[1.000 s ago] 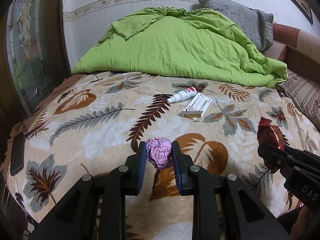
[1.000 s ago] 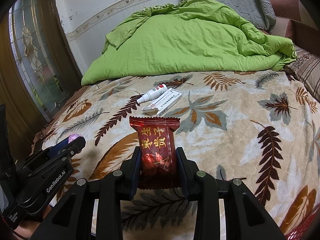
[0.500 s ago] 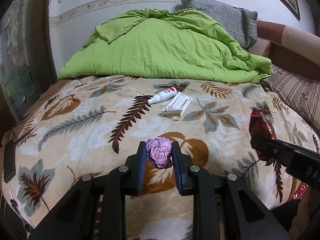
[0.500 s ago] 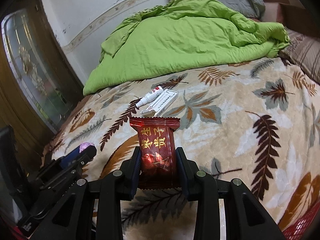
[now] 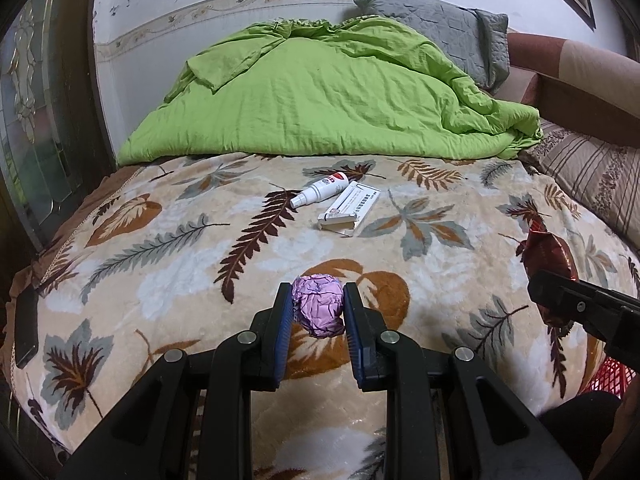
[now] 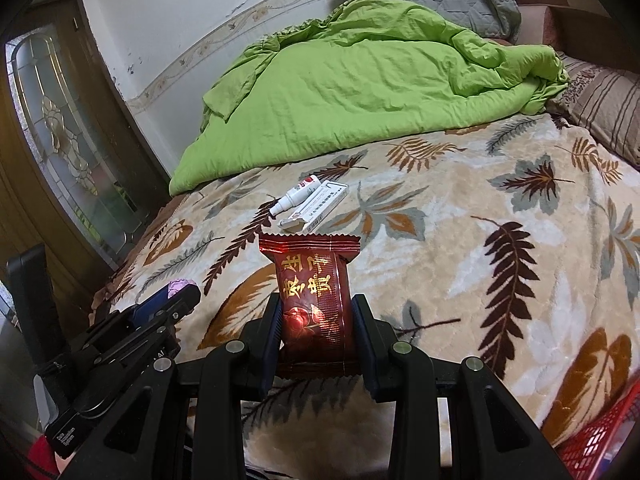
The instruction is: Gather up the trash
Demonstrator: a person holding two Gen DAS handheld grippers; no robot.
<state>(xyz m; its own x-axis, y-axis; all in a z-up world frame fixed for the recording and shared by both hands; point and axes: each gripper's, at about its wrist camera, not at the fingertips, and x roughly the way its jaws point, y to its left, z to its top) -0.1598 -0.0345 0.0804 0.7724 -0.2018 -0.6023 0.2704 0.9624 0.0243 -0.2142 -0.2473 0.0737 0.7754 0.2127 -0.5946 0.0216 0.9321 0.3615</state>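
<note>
My left gripper (image 5: pixel 318 305) is shut on a crumpled purple paper ball (image 5: pixel 319 306), held above the near part of the leaf-patterned bed blanket (image 5: pixel 168 248). My right gripper (image 6: pixel 314 316) is shut on a dark red snack wrapper (image 6: pixel 312 304) with gold characters, held upright above the blanket. The wrapper also shows at the right of the left wrist view (image 5: pixel 546 256). The left gripper with the purple ball shows at the lower left of the right wrist view (image 6: pixel 176 296).
A white spray bottle (image 5: pixel 320 189) and a white medicine box (image 5: pixel 349 207) lie mid-bed. A green duvet (image 5: pixel 320 92) and grey pillow (image 5: pixel 432 28) lie behind. A red mesh basket (image 6: pixel 592 444) is at the bed's near right edge. A dark phone (image 5: pixel 25 320) lies at the left edge.
Both grippers have pulled back and risen from the bed, each holding its item. The red basket has come into view at the lower right.
</note>
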